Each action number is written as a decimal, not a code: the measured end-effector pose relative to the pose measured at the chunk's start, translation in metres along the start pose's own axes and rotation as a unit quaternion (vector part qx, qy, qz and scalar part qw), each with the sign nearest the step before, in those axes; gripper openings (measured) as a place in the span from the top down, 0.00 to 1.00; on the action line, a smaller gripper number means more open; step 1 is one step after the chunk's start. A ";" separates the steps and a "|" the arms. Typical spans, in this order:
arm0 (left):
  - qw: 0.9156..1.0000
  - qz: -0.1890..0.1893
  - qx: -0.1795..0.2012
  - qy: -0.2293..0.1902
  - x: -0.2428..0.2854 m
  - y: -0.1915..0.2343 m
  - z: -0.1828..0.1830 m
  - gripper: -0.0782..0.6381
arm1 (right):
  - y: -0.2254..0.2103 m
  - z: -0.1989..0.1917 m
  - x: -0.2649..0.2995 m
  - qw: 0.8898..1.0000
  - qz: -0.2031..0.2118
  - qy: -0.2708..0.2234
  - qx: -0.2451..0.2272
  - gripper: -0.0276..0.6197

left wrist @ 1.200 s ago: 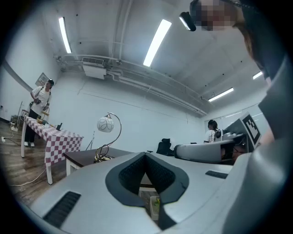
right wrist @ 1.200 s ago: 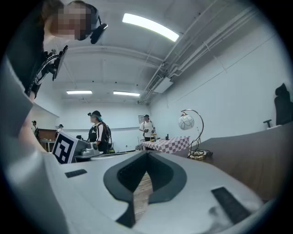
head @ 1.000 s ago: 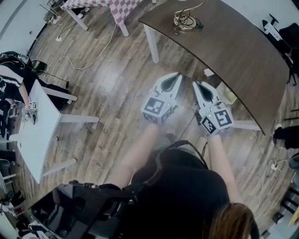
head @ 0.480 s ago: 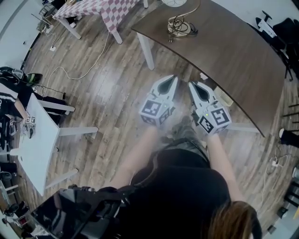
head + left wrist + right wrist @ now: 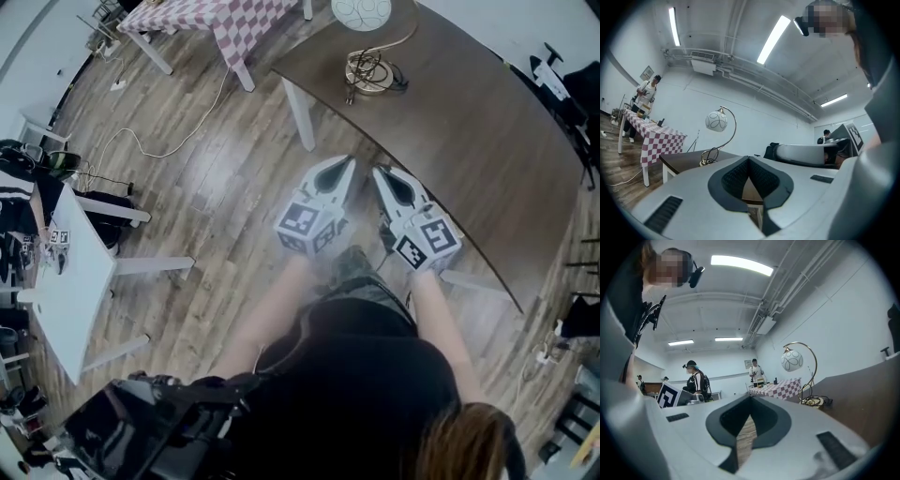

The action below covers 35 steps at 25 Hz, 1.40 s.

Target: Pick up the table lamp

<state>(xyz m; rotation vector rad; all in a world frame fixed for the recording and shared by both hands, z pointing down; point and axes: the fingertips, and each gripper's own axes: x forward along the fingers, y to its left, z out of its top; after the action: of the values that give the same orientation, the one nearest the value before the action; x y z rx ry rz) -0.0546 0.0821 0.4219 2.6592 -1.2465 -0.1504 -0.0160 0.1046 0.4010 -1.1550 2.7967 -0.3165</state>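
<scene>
White swirl-patterned lamp globe [image 5: 361,11], dark brown table [image 5: 478,122].

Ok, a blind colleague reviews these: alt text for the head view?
A person holds the left gripper and right gripper, jaws shut and empty, over a wood floor beside a dark curved table; the table lamp stands at its far end.

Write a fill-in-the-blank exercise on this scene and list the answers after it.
1. The table lamp stands on the dark brown ____.
2. The lamp's round shade is ____ in colour.
3. The left tool and the right tool both have their jaws ____, with nothing between them.
4. The pink-and-white cloth in the background has a ____ pattern.

Missing words: table; white; shut; checkered.
</scene>
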 end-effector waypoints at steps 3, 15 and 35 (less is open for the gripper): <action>1.000 -0.009 0.009 0.011 0.019 0.007 -0.003 0.89 | -0.015 0.003 0.015 1.000 0.012 0.001 0.003 0.95; 1.000 0.014 -0.006 0.022 0.102 0.038 -0.010 0.89 | -0.084 0.012 0.052 0.999 0.034 0.013 0.009 0.95; 0.998 0.045 -0.014 0.040 0.174 0.071 -0.031 0.89 | -0.153 0.007 0.087 0.997 0.059 0.023 0.037 0.95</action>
<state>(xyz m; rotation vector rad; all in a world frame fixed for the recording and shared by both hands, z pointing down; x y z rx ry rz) 0.0089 -0.0917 0.4665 2.5539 -1.3253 -0.0469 0.0284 -0.0635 0.4279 -0.9743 2.8518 -0.4360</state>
